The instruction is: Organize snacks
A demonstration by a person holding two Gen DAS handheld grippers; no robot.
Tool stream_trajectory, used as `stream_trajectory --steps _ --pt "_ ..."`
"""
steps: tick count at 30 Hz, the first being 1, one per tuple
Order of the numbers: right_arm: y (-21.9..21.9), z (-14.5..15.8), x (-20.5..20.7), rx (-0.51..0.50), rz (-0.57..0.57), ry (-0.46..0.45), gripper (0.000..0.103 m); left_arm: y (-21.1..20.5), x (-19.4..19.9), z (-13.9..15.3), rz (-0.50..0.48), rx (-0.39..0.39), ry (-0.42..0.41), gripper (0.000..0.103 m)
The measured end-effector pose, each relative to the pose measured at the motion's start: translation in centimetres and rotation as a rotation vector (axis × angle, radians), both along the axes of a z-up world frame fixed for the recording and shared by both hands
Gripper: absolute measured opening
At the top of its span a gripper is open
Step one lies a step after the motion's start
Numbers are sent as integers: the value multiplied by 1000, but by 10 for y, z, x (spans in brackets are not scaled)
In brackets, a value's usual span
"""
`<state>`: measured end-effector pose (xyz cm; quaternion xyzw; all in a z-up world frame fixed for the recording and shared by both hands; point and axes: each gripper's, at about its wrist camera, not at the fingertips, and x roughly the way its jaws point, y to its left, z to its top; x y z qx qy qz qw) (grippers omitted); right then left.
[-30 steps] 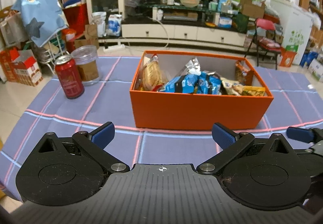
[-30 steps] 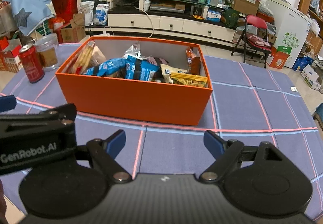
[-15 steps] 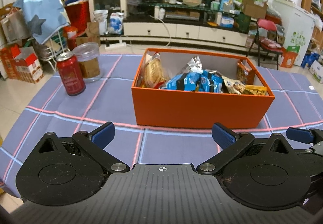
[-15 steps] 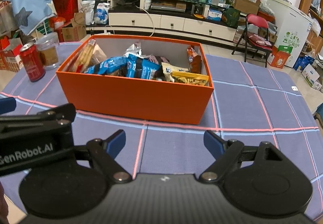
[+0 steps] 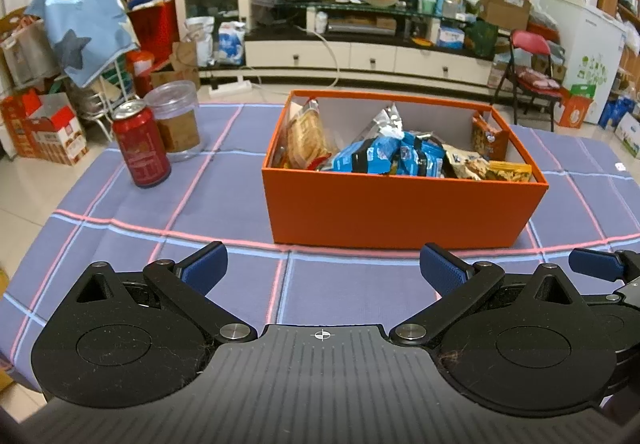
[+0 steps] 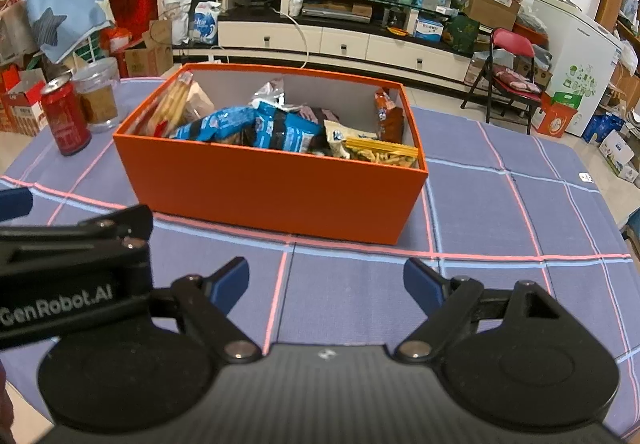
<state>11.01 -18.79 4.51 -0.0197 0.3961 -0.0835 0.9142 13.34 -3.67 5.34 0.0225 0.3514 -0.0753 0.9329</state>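
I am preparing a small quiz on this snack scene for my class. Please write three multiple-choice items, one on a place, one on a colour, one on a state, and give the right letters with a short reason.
1. Where does the red can stand?
A. inside the box
B. on the cloth, left of the box
C. on the cloth, right of the box

2. What colour is the outside of the box that holds the snacks?
A. orange
B. green
C. white

3. How is the right gripper?
A. shut on a blue packet
B. shut on the can
C. open, holding nothing

Answers:
1 B: the can stands on the tablecloth beside the clear jar, left of the box.
2 A: its walls are orange outside.
3 C: its jaws stand wide apart, with only bare cloth between them.
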Motion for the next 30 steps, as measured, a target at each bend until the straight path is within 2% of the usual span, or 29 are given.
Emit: stream_trajectory --steps 30 --pt "3 -2 0 4 10 6 85 -1 1 0 -15 -2 9 86"
